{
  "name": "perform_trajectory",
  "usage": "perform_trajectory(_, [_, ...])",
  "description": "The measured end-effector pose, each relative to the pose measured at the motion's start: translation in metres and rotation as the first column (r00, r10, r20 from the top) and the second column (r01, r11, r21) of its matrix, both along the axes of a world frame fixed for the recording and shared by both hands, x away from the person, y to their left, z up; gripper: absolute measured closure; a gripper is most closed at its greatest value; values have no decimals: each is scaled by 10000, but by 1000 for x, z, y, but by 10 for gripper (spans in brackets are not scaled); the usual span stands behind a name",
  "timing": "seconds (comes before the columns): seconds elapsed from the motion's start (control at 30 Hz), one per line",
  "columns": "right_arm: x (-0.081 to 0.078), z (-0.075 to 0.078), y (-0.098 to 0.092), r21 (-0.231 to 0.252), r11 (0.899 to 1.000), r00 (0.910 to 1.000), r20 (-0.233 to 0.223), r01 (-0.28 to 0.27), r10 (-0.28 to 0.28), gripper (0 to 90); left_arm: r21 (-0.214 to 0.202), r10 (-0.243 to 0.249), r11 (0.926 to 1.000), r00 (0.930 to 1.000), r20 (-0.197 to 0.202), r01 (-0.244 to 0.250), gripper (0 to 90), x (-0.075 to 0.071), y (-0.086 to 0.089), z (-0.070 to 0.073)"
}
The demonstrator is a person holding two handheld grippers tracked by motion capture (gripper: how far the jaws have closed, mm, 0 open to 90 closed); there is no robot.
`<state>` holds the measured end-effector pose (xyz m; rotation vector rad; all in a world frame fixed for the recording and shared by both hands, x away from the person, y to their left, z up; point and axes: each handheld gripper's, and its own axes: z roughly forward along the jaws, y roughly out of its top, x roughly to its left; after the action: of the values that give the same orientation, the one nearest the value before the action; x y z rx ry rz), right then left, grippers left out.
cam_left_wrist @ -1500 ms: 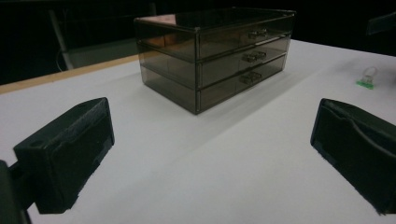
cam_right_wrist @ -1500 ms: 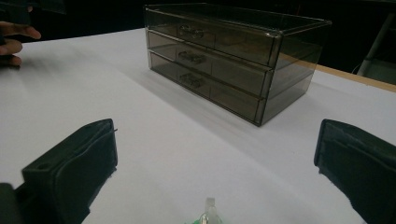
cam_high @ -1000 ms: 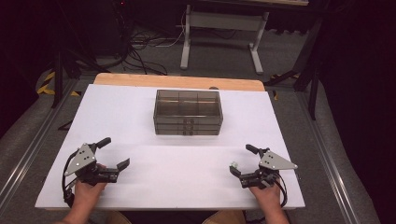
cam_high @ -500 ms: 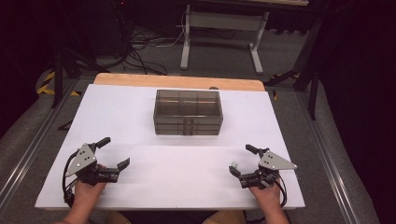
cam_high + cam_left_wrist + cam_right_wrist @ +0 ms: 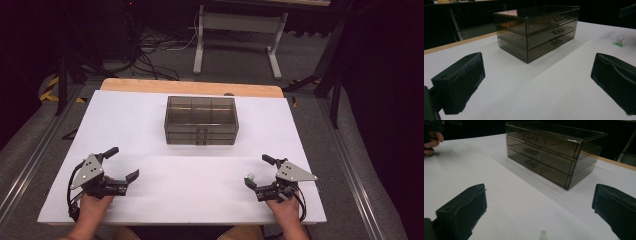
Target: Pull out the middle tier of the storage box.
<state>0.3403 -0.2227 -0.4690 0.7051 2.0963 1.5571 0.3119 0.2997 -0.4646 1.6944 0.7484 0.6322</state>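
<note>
Nothing has moved: the small clear clip (image 5: 250, 177) lies between the spread jaws of the right gripper (image 5: 260, 171); left gripper (image 5: 122, 163) likewise gapes, well apart

The table (image 5: 145, 125) has a white top. A strip of light wood (image 5: 150, 85) runs along its far edge. Behind the far edge, on the grey floor (image 5: 240, 70), stands a frame with white legs (image 5: 198, 50). Black cables (image 5: 150, 55) lie in a tangle near the far left corner. Yellow and black tape (image 5: 50, 92) marks the floor just off that corner. A long metal rail (image 5: 30, 165) runs beside the left edge, and another rail (image 5: 350, 165) runs beside the right edge.
</note>
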Motion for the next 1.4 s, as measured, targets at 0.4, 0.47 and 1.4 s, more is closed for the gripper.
perform_trajectory(0.4, [1, 12, 22, -46, 9994, 9994, -97, -342, 342, 7, 90, -35, 10000, 10000, -64, 36, 3, 1, -1, 0])
perform_trajectory(0.47, [2, 13, 25, -127, 9992, 9992, -94, -381, 380, 8, 77, -65, 9999, 9999, -93, 66, 3, 1, -1, 0])
perform_trajectory(1.4, [21, 30, 73, -856, 9895, 9932, -169, -1162, 1151, 16, 118, -167, 9998, 9998, -95, 168, 3, 1, -2, 0])
